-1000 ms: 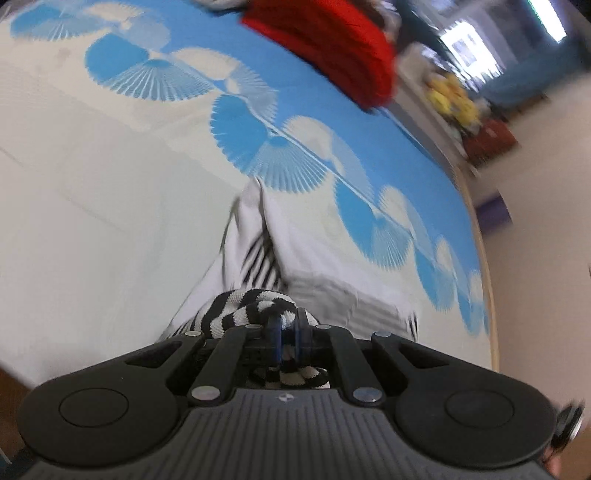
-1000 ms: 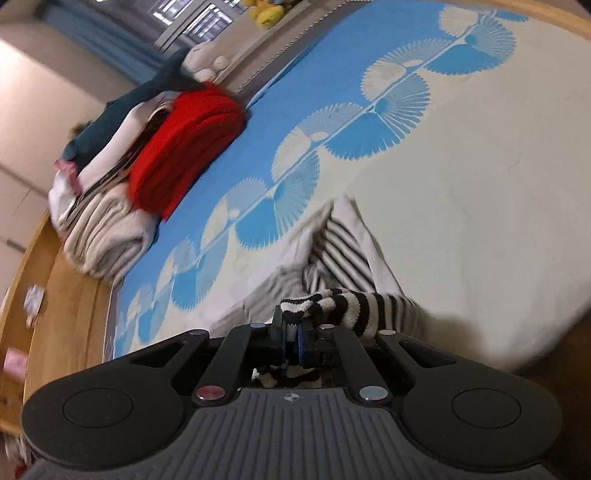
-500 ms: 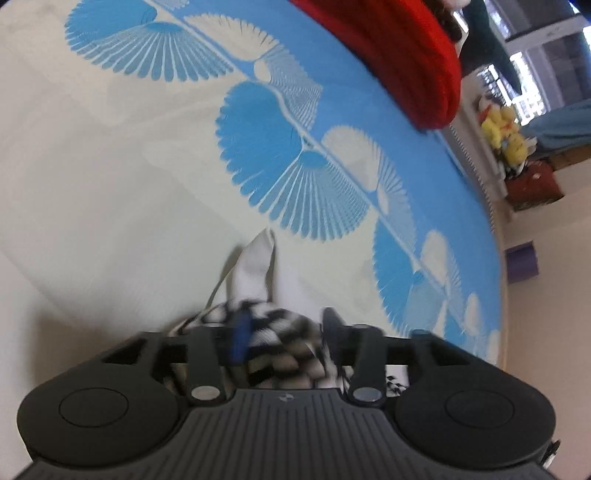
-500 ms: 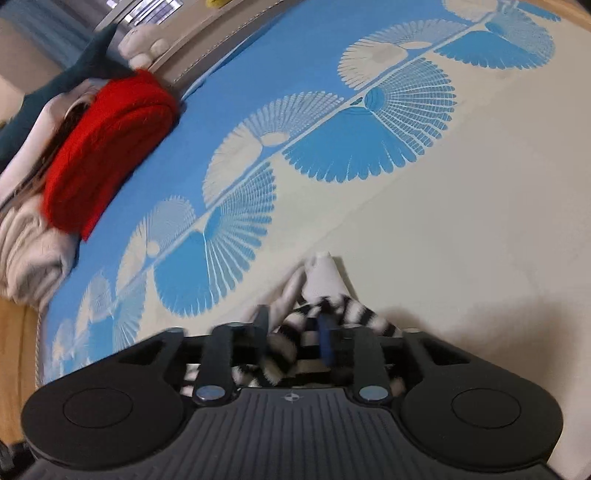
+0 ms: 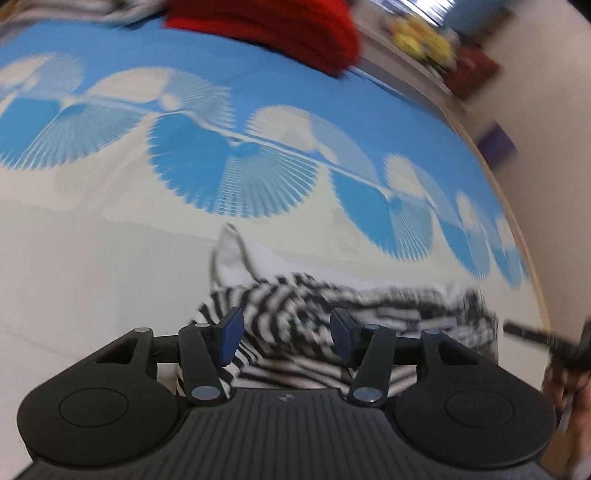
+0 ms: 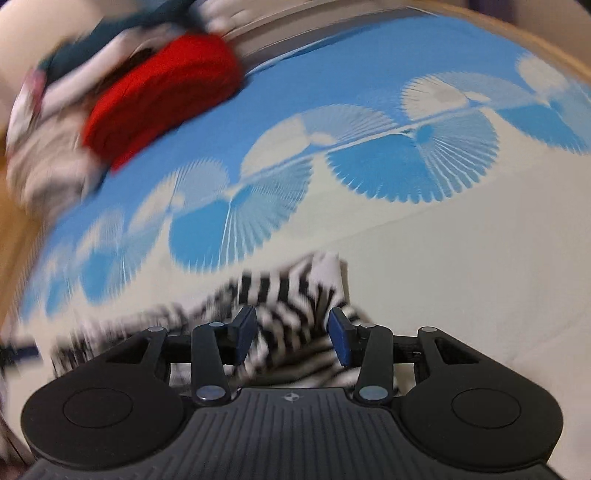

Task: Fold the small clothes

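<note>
Released a second ago: left hand-held gripper (image 5: 284, 336) and right hand-held gripper (image 6: 291, 334) now spread wide, holding nothing. Black-and-white striped knit garment (image 5: 295, 306) dropped bunched on cream-and-blue fan-patterned bed (image 5: 92, 258). Probably regrasping next.

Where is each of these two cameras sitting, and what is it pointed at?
Left wrist view: on the left gripper, looking forward past its open jaws at the striped garment on the bed cover.
Right wrist view: on the right gripper, jaws open, facing the same striped garment.
Both show the red folded pile far back.
</note>
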The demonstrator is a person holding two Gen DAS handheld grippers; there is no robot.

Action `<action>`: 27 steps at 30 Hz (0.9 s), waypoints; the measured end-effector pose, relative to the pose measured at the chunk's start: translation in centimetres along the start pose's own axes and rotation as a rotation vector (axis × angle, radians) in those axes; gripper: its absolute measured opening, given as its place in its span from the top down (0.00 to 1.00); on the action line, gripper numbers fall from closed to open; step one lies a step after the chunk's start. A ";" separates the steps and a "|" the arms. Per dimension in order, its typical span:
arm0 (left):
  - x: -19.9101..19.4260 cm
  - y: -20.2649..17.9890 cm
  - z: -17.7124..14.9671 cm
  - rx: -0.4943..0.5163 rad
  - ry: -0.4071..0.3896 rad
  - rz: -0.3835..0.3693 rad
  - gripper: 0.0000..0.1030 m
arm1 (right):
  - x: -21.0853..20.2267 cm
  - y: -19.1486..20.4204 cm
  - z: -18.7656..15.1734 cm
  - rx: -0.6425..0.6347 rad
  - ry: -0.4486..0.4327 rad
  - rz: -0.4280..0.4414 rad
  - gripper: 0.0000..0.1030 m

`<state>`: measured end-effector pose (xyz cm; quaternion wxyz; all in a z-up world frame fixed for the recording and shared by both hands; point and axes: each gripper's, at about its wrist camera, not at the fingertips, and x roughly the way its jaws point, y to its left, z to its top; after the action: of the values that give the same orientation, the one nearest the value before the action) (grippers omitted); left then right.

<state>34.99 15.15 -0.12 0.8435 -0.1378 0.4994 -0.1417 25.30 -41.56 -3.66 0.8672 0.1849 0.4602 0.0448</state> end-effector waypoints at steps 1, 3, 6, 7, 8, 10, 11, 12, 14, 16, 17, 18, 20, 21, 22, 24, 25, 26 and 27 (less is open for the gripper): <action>0.0 -0.5 -0.4 0.049 0.004 0.002 0.43 | -0.2 0.3 -0.4 -0.045 0.011 0.003 0.51; 0.5 -1.2 -1.2 0.129 0.018 0.025 0.41 | -0.3 0.7 -1.1 -0.117 0.040 0.008 0.47; 2.3 -1.7 -2.1 0.196 0.058 0.106 0.40 | 0.3 1.2 -2.1 -0.218 0.095 -0.007 0.47; 3.1 -2.0 -2.3 0.214 0.071 0.131 0.40 | 0.7 1.4 -2.4 -0.243 0.103 -0.028 0.47; 3.7 -2.1 -2.4 0.223 0.079 0.143 0.40 | 1.2 1.7 -2.6 -0.272 0.106 -0.058 0.47; 5.0 -2.7 -2.2 0.239 0.098 0.186 0.40 | 2.0 2.3 -2.8 -0.333 0.095 -0.131 0.47; 5.3 -2.9 -2.0 0.249 0.090 0.192 0.40 | 2.4 2.7 -2.8 -0.365 0.073 -0.180 0.47; 5.6 -3.2 -1.7 0.256 0.084 0.195 0.40 | 2.6 3.0 -2.6 -0.387 0.053 -0.210 0.47; 6.5 -3.4 -0.8 0.250 0.072 0.221 0.40 | 3.0 3.7 -1.9 -0.398 0.035 -0.206 0.47; 7.4 -3.0 0.1 0.239 0.066 0.245 0.40 | 3.5 4.7 -1.4 -0.439 0.018 -0.204 0.47; 7.8 -2.9 0.5 0.230 0.066 0.249 0.40 | 3.9 5.3 -1.1 -0.471 0.011 -0.204 0.47; 8.2 -2.7 1.0 0.218 0.067 0.253 0.40 | 4.3 5.7 -0.8 -0.495 0.007 -0.204 0.47; 8.8 -2.3 1.9 0.197 0.061 0.257 0.40 | 5.2 6.2 -0.2 -0.524 0.003 -0.204 0.47; 9.0 -2.2 2.3 0.188 0.059 0.257 0.40 | 5.7 6.3 0.2 -0.522 0.003 -0.202 0.47; 9.3 -2.0 2.6 0.178 0.060 0.257 0.40 | 6.1 6.3 0.6 -0.518 0.005 -0.201 0.47; 9.7 -1.9 3.0 0.165 0.062 0.257 0.42 | 6.9 6.3 1.3 -0.513 0.011 -0.198 0.48; 9.9 -1.8 3.2 0.165 0.064 0.257 0.43 | 7.3 6.2 1.6 -0.514 0.015 -0.198 0.49; 10.0 -1.9 3.3 0.168 0.065 0.255 0.46 | 7.6 6.1 1.8 -0.514 0.018 -0.197 0.49; 10.2 -1.8 3.4 0.170 0.068 0.249 0.56 | 7.9 6.0 2.0 -0.512 0.023 -0.195 0.50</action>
<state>42.49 9.91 -6.06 0.8458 0.0020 0.5270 -0.0824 32.04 -34.58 -6.65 0.8806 -0.0859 0.4594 0.0781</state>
